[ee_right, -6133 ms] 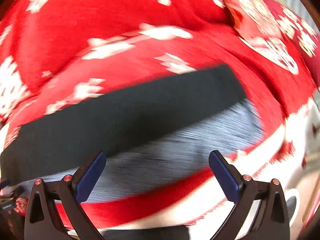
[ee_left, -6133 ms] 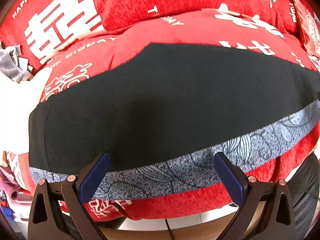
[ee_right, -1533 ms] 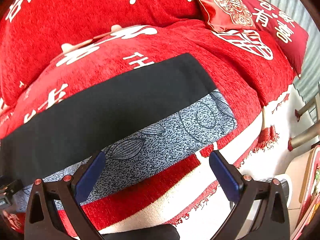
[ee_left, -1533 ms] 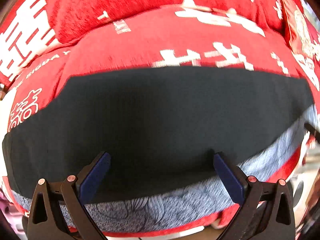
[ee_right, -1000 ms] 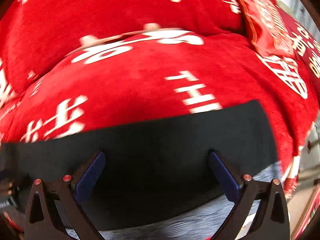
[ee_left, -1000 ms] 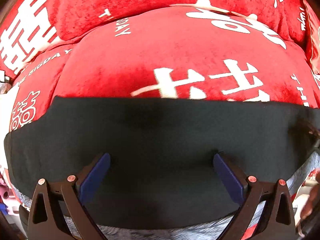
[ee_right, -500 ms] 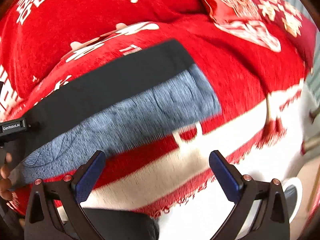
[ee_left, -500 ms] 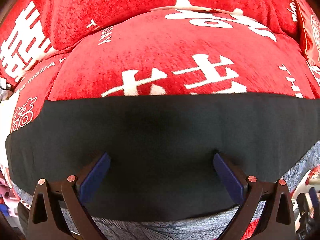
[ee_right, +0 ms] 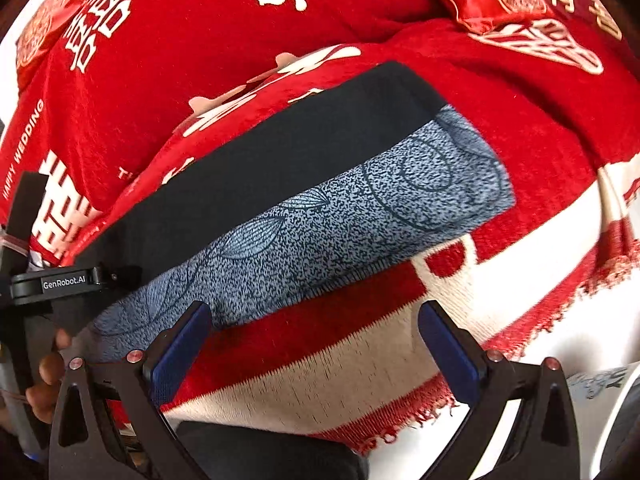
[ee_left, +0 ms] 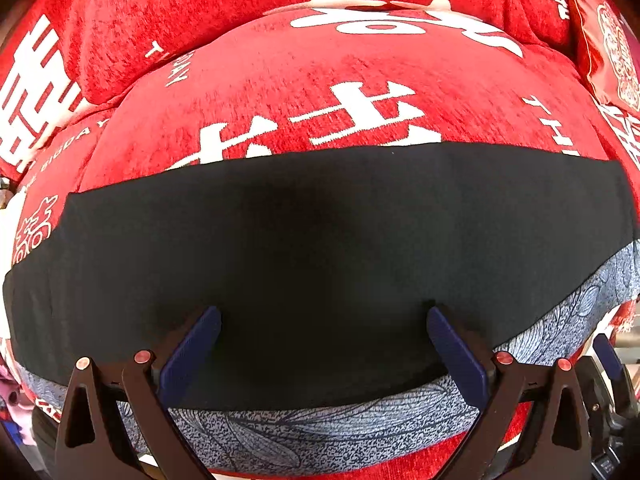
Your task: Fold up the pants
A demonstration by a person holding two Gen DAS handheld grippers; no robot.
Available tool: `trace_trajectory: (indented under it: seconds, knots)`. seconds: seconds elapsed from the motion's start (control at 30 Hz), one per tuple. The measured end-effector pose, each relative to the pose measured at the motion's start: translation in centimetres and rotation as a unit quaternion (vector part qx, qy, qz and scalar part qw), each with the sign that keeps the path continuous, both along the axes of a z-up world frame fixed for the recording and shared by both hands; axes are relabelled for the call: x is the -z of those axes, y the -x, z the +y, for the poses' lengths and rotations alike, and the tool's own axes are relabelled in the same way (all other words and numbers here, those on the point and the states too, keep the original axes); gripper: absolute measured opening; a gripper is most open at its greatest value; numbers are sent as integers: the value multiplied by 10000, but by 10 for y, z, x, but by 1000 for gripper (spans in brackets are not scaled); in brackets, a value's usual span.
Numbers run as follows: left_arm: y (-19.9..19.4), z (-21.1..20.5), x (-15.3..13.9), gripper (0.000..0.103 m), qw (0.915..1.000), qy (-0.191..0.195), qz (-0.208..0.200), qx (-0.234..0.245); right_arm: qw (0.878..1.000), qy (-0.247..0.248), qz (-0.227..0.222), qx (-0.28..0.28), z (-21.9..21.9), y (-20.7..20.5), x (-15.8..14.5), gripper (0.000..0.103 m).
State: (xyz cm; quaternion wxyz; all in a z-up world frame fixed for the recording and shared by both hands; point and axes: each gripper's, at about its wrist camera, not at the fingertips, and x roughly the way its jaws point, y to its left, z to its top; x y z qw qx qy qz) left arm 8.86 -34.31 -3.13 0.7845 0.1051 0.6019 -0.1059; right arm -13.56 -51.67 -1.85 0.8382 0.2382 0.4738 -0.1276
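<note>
The pants [ee_left: 320, 240], black with a grey patterned band along the near edge, lie flat as a long strip on the red blanket [ee_left: 340, 92]. The left gripper [ee_left: 322, 344] hovers over the black part, jaws wide open. The right gripper [ee_right: 312, 340], also open and empty, is nearer than the band, above the blanket's edge. Half a second ago it pointed almost the same way; the left view barely changed.
</note>
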Motion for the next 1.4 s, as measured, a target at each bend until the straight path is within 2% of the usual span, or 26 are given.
trace_trajectory:
  seconds: [0.27,0.43,0.53,0.63,0.77,0.83,0.9,0.93,1.1,1.2,1.27,1.33,1.37,1.4]
  knots:
    - [-9,-6,0,103,10000,51,12,-55,9996,199,54,-170,6,-2,-1,103]
    - [-13,-9,0,103,10000,41,-32,-69,10000,22,7,-84,-2,6,4,103]
    - [-12,-10,0,103,9999,55,-84,-45,9999,21,-42,-145,-6,-4,7,103]
    - [-12,-9,0,103,9999,75,-83,-35,9991,365,-93,-209,-7,-24,3,103]
    - [-12,-9,0,103,9999,85,-104,-20,9992,337,-212,-104,-18,-45,-1,102]
    - [-12,-9,0,103,9999,97,-111,-11,9987,459,-167,-119,-19,-54,-3,91]
    - [-12,-9,0,103,9999,106,-135,11,9978,642,-56,-147,-18,-63,-5,59]
    - [-12,-10,0,103,9998,110,-151,15,9981,588,-41,-166,-19,-65,-5,56]
    - [-13,-9,0,103,9997,146,-189,23,9954,864,130,-402,-7,-81,-5,58]
    - [-12,-3,-4,103,9998,185,-72,57,9950,804,164,-574,6,-90,-9,58]
    - [-10,5,-8,103,9998,179,-48,-73,9913,1099,265,-676,17,-95,-7,58]
    - [-10,15,-10,103,9995,231,-76,-195,9909,1134,322,-655,17,-95,-4,57]
    - [-11,20,-10,103,9994,246,-73,-241,9922,1039,354,-593,14,-94,-7,55]
    - [-12,25,-8,103,9992,252,-40,-318,9921,1051,390,-567,14,-94,-8,46]
